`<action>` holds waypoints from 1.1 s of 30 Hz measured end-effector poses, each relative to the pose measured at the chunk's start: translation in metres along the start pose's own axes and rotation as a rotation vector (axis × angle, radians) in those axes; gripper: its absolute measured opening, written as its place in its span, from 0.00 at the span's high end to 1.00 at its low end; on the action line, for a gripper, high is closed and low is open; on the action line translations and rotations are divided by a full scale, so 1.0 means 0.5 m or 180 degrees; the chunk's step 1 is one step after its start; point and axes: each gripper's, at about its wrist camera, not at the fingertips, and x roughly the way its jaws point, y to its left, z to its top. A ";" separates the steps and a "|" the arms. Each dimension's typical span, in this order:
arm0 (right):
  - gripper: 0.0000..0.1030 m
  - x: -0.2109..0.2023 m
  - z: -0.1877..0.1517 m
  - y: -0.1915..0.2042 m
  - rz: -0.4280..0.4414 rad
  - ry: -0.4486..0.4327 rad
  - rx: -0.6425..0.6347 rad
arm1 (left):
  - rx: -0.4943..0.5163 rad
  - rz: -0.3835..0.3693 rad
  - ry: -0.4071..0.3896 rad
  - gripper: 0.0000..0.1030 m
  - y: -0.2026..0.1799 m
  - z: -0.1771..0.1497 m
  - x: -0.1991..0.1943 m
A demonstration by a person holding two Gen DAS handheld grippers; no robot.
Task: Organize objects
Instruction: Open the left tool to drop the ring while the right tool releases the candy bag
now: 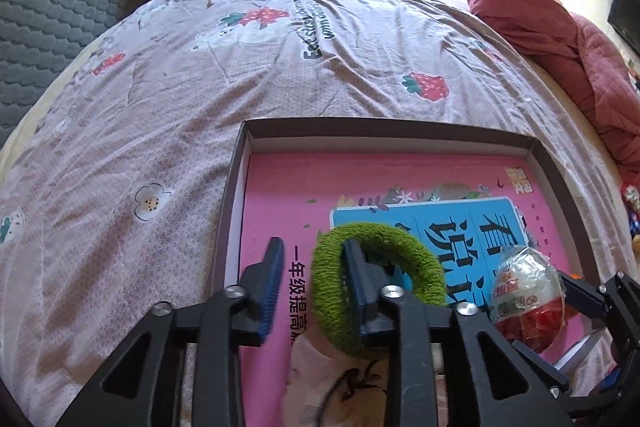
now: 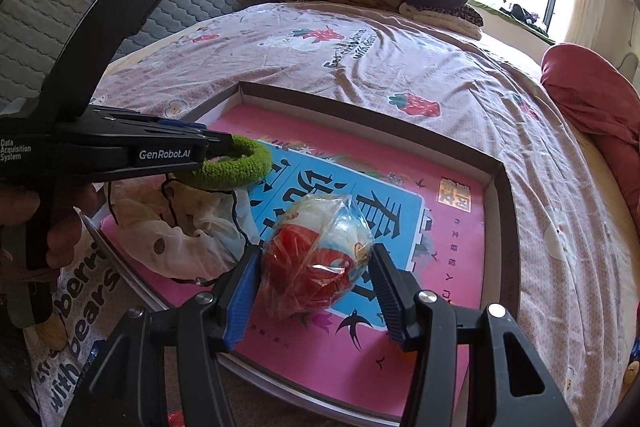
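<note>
The left gripper (image 1: 310, 259) is seen with its jaws parted, one finger threaded through the green knitted ring (image 1: 378, 283), which is draped on that finger and not pinched. A wrapped red-and-white ball (image 2: 316, 259) is clamped between the fingers of the right gripper (image 2: 314, 273), just right of the left one. Beneath both grippers a shallow box (image 2: 502, 195) lined by a pink book (image 2: 452, 251) is set on the bed (image 1: 160, 87), with crumpled cloth (image 2: 180, 231) under the ring.

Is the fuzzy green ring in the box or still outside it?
In the box. The green ring hangs over the pink book inside the box, looped on one finger of the open left gripper.
</note>
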 end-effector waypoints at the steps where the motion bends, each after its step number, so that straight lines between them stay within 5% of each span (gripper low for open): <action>1: 0.47 -0.002 0.001 0.000 0.0001 -0.0003 -0.0001 | -0.0033 -0.0018 -0.0007 0.57 0.004 0.002 -0.004; 10: 0.47 -0.014 0.007 0.003 -0.0046 -0.0054 -0.0017 | -0.0035 -0.0024 -0.0016 0.48 0.004 0.012 -0.021; 25: 0.46 -0.042 0.019 -0.005 -0.0076 -0.0214 0.0047 | -0.0169 -0.0029 -0.0196 0.46 0.014 0.034 -0.059; 33: 0.45 -0.097 0.033 -0.014 -0.0081 -0.0418 0.0128 | -0.0105 -0.0044 -0.0490 0.37 0.007 0.023 -0.155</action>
